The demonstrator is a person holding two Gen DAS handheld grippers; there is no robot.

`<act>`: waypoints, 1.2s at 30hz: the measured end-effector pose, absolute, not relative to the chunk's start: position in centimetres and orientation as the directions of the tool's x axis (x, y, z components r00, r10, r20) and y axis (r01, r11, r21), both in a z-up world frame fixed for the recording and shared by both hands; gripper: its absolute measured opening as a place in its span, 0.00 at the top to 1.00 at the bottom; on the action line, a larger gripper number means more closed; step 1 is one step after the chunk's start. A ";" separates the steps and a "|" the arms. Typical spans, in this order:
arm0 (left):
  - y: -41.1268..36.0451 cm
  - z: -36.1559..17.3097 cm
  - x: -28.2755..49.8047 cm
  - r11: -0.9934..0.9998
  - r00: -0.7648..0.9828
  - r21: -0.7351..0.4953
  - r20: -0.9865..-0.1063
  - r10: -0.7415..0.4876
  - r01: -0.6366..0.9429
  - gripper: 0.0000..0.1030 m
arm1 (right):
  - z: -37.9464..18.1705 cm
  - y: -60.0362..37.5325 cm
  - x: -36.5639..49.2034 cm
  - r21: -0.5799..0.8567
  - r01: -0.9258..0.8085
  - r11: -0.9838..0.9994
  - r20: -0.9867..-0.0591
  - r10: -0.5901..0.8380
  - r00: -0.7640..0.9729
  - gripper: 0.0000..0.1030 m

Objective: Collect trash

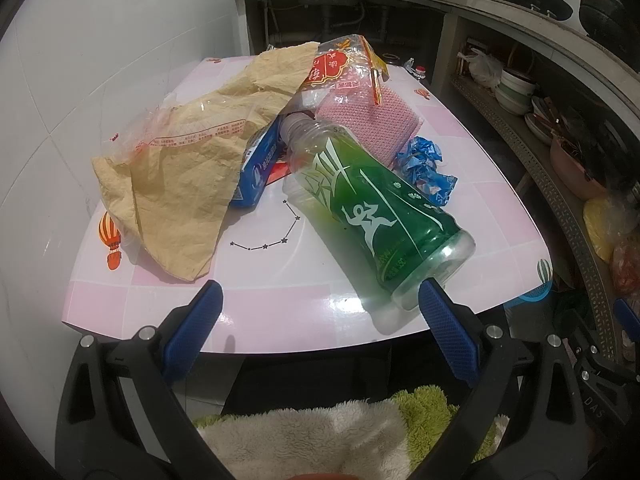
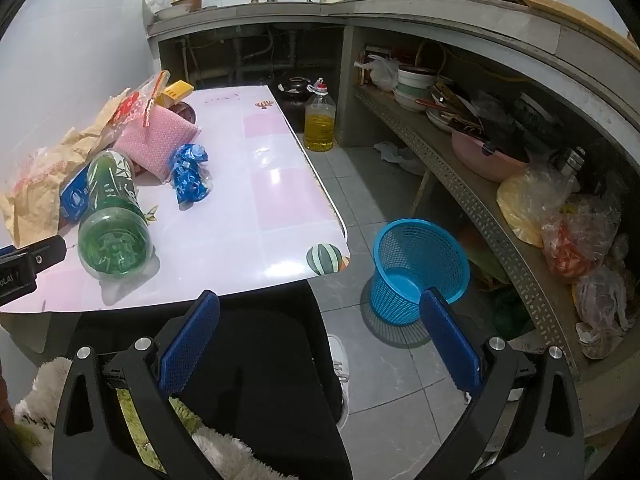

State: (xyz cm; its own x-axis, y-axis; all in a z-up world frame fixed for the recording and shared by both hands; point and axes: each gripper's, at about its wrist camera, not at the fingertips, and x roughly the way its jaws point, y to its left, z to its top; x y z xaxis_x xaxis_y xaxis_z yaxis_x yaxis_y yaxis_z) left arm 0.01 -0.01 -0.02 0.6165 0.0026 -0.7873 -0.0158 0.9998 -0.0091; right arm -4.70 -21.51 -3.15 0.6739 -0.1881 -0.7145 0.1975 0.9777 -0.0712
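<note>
Table w/ trash heaped at wall edge; bottle lies near front edge, reachable. Left gripper & right gripper are held wide open, empty; bin is set beside the table.

Left gripper held wide apart, level, nothing between its pads; right gripper likewise spread, tilted downward.

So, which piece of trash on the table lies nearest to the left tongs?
The green bottle, lying on its side; its base almost reaches the open left tongs.
</note>
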 end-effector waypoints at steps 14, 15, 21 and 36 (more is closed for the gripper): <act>0.0 0.0 0.0 1.000 0.615 -0.009 -0.788 0.003 -0.016 0.08 | -3.0 -21.3 -4.5 -0.072 0.197 0.978 -0.713 -0.189 0.675 0.05; 0.0 0.0 0.0 1.000 0.615 -0.010 -0.789 0.002 -0.016 0.08 | -3.0 -21.3 -4.5 -0.072 0.197 0.978 -0.713 -0.189 0.675 0.05; 0.0 0.0 0.0 1.000 0.614 -0.009 -0.789 0.002 -0.016 0.08 | -3.0 -21.4 -4.5 -0.070 0.198 0.978 -0.714 -0.188 0.675 0.05; 0.0 0.0 0.0 1.000 0.613 -0.009 -0.790 0.003 -0.016 0.08 | -3.1 -21.3 -4.4 -0.069 0.198 0.978 -0.714 -0.187 0.675 0.05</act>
State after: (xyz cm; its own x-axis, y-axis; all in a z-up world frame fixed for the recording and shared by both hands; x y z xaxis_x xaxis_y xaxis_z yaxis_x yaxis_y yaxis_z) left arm 0.02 0.00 -0.04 0.6127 0.0032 -0.7903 -0.0164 0.9998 -0.0088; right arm -4.44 -21.33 -3.06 0.6752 -0.1866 -0.7136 0.1976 0.9779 -0.0688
